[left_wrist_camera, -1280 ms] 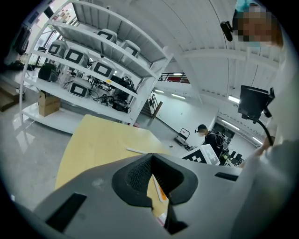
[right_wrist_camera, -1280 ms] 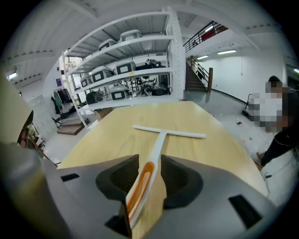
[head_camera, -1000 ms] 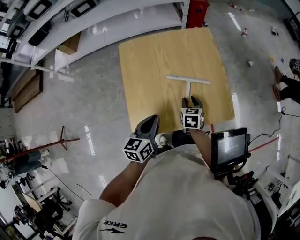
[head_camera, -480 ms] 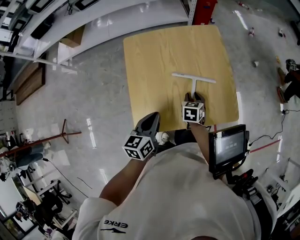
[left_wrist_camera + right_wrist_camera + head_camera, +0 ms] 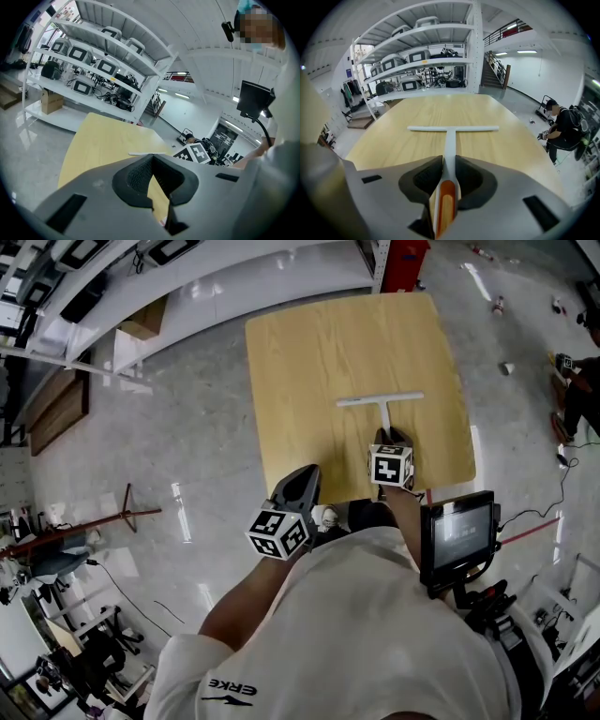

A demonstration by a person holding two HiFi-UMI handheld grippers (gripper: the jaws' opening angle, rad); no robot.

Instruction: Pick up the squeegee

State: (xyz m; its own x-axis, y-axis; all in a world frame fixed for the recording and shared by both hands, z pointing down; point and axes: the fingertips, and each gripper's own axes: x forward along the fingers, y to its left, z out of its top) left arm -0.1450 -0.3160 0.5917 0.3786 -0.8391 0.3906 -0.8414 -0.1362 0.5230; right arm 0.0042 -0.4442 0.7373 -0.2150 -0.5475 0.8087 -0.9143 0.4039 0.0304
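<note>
A white T-shaped squeegee (image 5: 380, 400) lies on the light wooden table (image 5: 319, 352), blade across the far side and handle toward me. My right gripper (image 5: 389, 438) is at the near end of that handle. In the right gripper view the jaws are closing and both dark pads (image 5: 425, 177) touch the handle's orange-and-white end, with the squeegee (image 5: 451, 128) running straight ahead from the right gripper (image 5: 449, 162). My left gripper (image 5: 302, 474) hangs off the table's near left corner with nothing in it. Its tips meet in the left gripper view (image 5: 152, 157), where the squeegee blade (image 5: 146, 153) shows just beyond.
A monitor on a stand (image 5: 457, 531) sits close at my right side. White shelving with equipment (image 5: 187, 277) runs along the far wall, with a red unit (image 5: 398, 259) behind the table. A person (image 5: 562, 126) stands on the floor to the right.
The right gripper's jaws have drawn in around the squeegee's handle. The squeegee's blade has swung from slanted to nearly level across the table. The left gripper has stayed put.
</note>
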